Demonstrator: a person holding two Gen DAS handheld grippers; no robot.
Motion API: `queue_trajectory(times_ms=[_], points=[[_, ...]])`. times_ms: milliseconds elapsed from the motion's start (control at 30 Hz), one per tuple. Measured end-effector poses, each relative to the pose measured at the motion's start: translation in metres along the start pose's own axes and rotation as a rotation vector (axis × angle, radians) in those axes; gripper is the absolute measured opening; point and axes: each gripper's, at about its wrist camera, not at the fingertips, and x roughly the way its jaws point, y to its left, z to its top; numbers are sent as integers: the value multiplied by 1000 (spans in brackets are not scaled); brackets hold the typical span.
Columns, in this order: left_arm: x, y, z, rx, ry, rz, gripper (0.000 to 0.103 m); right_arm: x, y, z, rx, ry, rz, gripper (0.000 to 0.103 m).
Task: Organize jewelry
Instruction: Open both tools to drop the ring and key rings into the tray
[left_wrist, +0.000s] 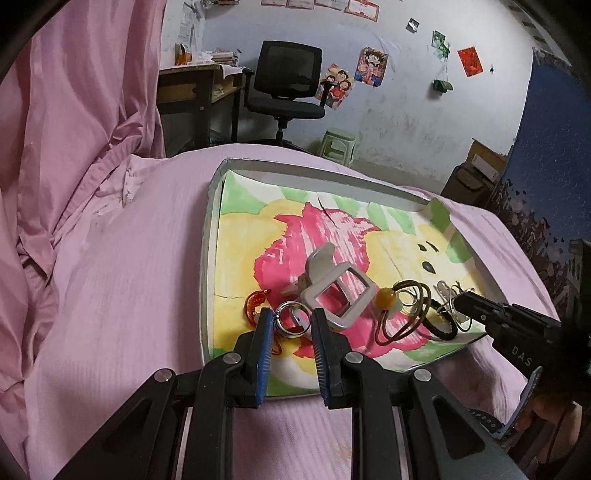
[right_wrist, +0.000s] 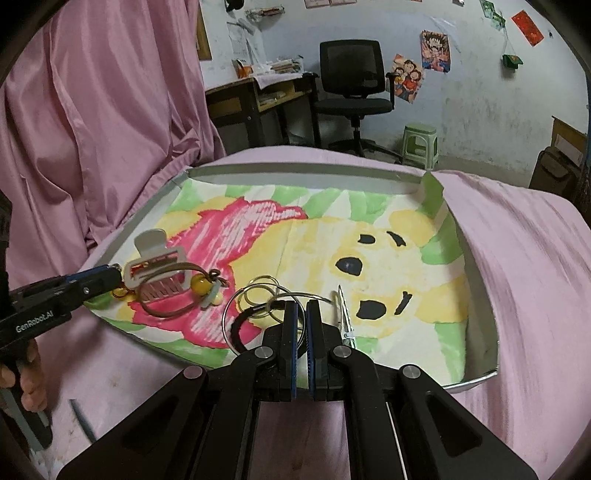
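The left gripper (left_wrist: 293, 325) is reaching over the near edge of the shallow tray (left_wrist: 210, 229), which is lying on the pink bedspread (left_wrist: 122, 266). Its fingers (left_wrist: 264, 334) are standing apart, and a silver ring (left_wrist: 291, 323) is sitting between the blue pads; whether the pads are touching it cannot be told. An orange ring (left_wrist: 253, 302) is lying just beside the left finger. A white hair claw clip (left_wrist: 334, 286) is resting just beyond the fingertips, on the painted paper lining the tray.

The right gripper (right_wrist: 302, 314) is working at the near right part of the tray (right_wrist: 484, 325). Its fingers (right_wrist: 290, 325) are nearly together, and a thin wire hoop (right_wrist: 236, 295) is passing through the narrow gap between them; whether they are clamping it cannot be told. A black hair tie (right_wrist: 238, 325) is lying just left of the fingers. A brown hair tie with a yellow bead (right_wrist: 201, 284) is lying farther left, against the claw clip (right_wrist: 155, 258). A silver clip (right_wrist: 343, 314) is lying just right of the fingers.
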Motion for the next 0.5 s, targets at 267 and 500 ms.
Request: queue_trajectory(times_ms=[267, 500], points=[[0, -2, 0, 4, -7, -10, 20, 7, -1, -2, -7, 22, -28, 5], [-7, -3, -5, 8, -25, -23, 38, 1, -6, -1, -4, 16, -47, 6]])
